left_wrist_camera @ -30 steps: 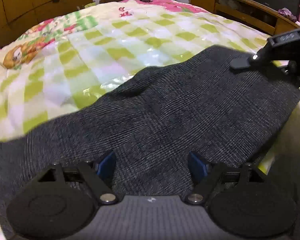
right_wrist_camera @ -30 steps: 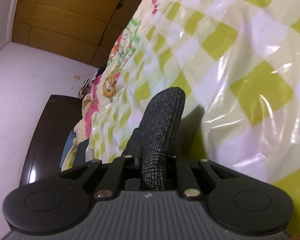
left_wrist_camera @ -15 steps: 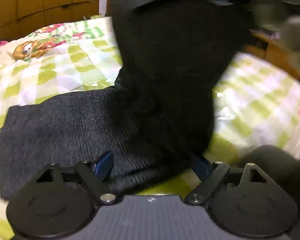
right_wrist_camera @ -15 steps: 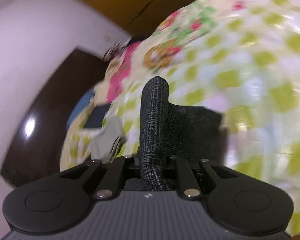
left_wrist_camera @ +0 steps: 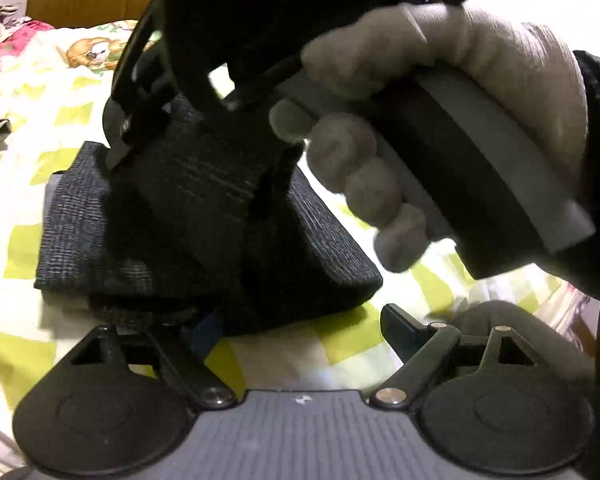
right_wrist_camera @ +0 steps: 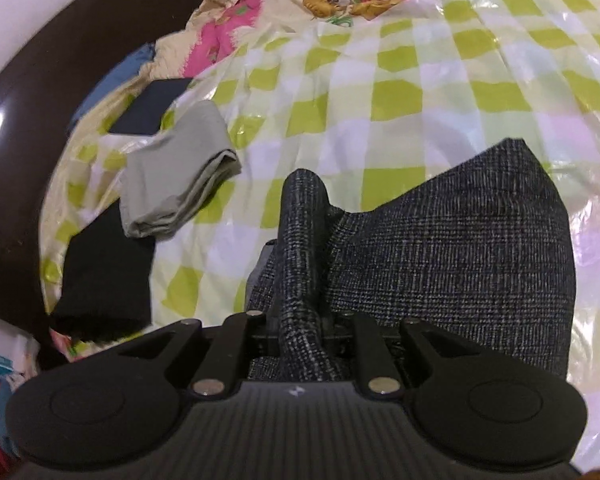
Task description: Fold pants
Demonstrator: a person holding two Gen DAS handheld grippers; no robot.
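**A:** Pants (right_wrist_camera: 452, 248), dark grey checked, lie on the green-checked bed cover (right_wrist_camera: 400, 92). The right gripper (right_wrist_camera: 300, 320) pinches a ridge of fabric, though its jaws have just been opening. Looks like one end is being laid over the rest.

**B:** Agreed, final fold I'd guess. The left gripper (left_wrist_camera: 296, 328) hovers at the near edge, fingers spread wide, nothing between them. Next: drop that end square on the stack and let go.

**A:** Room? Folded grey-green garment (right_wrist_camera: 180, 176) and a black one (right_wrist_camera: 104, 272) sit off to the left, apart. Cover beyond is open.
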